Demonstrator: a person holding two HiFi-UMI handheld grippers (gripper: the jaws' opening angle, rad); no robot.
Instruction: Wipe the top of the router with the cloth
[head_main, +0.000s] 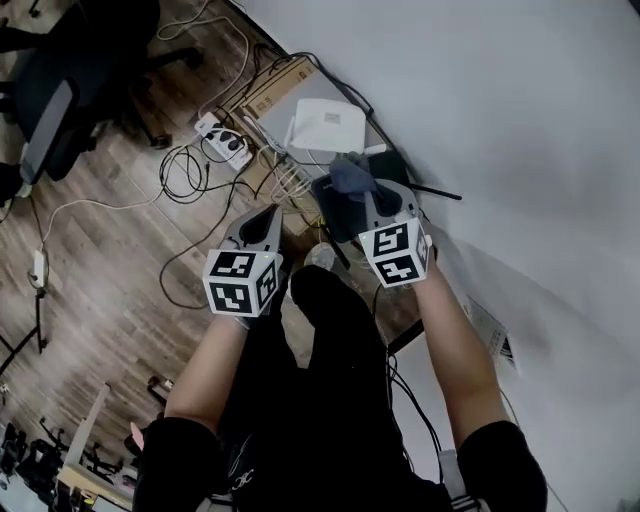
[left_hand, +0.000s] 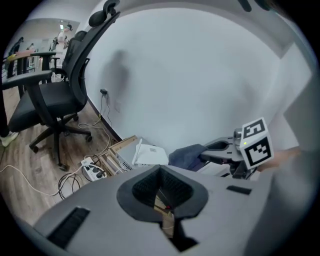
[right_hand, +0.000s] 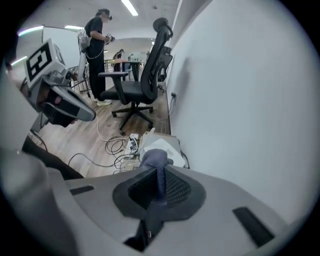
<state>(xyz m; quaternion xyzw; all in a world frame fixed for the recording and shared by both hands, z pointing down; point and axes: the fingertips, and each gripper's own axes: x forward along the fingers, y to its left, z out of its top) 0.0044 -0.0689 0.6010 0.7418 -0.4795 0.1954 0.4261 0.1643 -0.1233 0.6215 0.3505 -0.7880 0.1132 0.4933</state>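
A white router (head_main: 325, 125) lies flat on the floor against the wall; it also shows in the left gripper view (left_hand: 150, 155) and the right gripper view (right_hand: 165, 144). My right gripper (head_main: 355, 195) is shut on a blue-grey cloth (head_main: 350, 178), which bunches out past the jaw tips (right_hand: 156, 160). The cloth hangs just short of the router's near edge, apart from it. My left gripper (head_main: 270, 212) is lower left of the router, jaws shut with nothing between them (left_hand: 161, 172). From the left gripper, the cloth (left_hand: 187, 156) sits right of the router.
A white power strip (head_main: 222, 140) and tangled cables (head_main: 185, 175) lie left of the router, with a cardboard box (head_main: 280, 85) behind. A black office chair (head_main: 70, 60) stands at the far left. The white wall (head_main: 500, 100) runs along the right. A person (right_hand: 95, 45) stands far off.
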